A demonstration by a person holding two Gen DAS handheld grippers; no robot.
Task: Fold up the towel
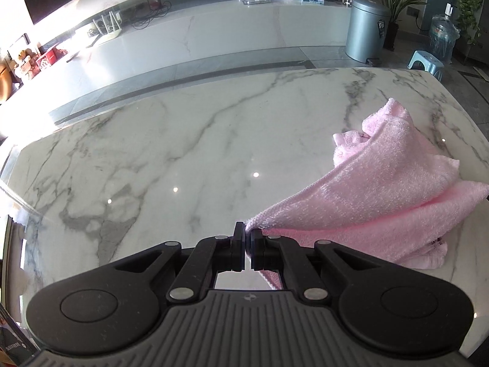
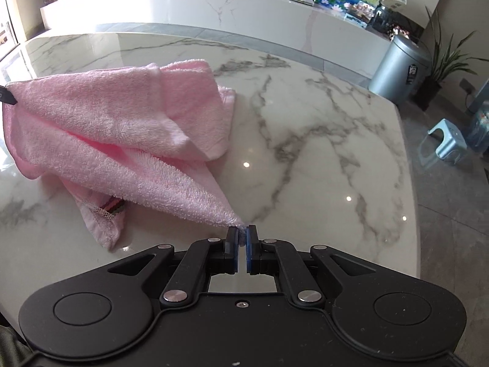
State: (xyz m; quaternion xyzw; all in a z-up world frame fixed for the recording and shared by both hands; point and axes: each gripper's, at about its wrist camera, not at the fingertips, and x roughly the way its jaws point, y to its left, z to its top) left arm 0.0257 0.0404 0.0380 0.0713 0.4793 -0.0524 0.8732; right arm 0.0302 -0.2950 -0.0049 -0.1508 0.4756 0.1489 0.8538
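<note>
Marble with grey veins fills the table top (image 1: 171, 153) in the left wrist view, with a white counter and a grey bin (image 1: 365, 30) on the floor beyond its far edge. Low in that view, the left gripper (image 1: 244, 238) has its jaws pressed together on one corner of the pink towel (image 1: 382, 189). From the pinch, the cloth fans away to the right and forward, rumpled in loose layers, its far part resting on the table near the right edge. All of the towel lies to the right of these fingers.

Seen from the right wrist, the same table (image 2: 321, 128) stretches ahead, bare on the right side. The right gripper (image 2: 242, 235) is closed to a narrow slit on another corner of the towel (image 2: 101, 113), and here the cloth runs off to the left and forward. At the far left edge, a dark tip holds the opposite corner, probably the left gripper.

So the towel hangs slack between the two pinched corners, its held edge running side to side. Judging from this, the next move is to draw the corners apart until that edge is taut, then lay the cloth flat.
</note>
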